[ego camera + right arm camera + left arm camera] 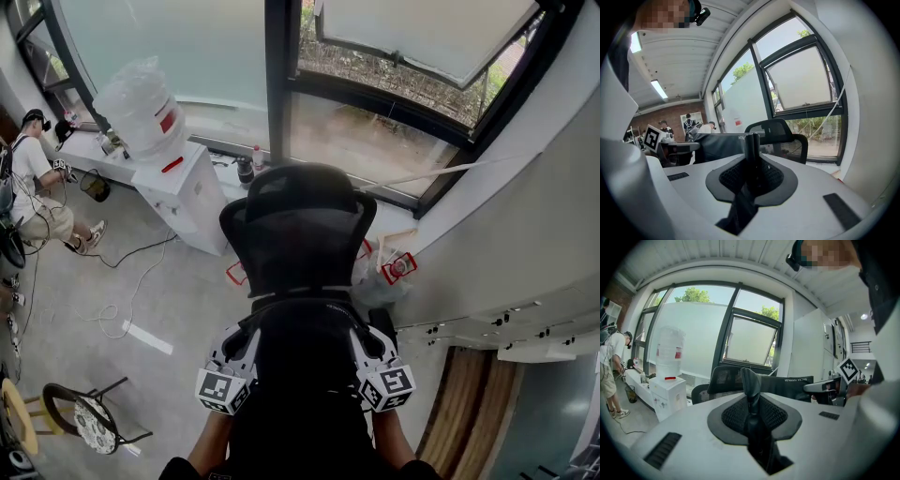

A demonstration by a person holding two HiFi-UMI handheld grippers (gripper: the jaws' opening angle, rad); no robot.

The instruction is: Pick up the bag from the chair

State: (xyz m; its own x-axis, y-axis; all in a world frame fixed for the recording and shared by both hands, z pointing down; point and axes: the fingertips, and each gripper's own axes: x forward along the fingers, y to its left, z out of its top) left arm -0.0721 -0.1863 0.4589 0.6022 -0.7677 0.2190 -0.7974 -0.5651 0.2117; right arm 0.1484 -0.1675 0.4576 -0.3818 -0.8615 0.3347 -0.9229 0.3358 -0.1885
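Note:
A black bag (pixel 305 375) hangs close to me between my two grippers, in front of the black mesh office chair (pixel 300 225). In the left gripper view the bag (pixel 787 386) shows to the right, level with the chair's backrest (pixel 724 377). My left gripper (pixel 242 339) is at the bag's left side and my right gripper (pixel 367 337) at its right side. The left gripper (pixel 750 380) has its jaws pressed together with dark fabric running down between them. The right gripper (pixel 751 140) looks the same, with the bag (pixel 717 145) to its left.
A white water dispenser (pixel 183 187) with a clear bottle (pixel 141 108) stands left of the chair by the window. Plastic bags with red handles (pixel 386 270) lie right of the chair against the wall. A person (pixel 33 187) sits far left. Cables (pixel 117 314) and a stool (pixel 84 417) are on the floor.

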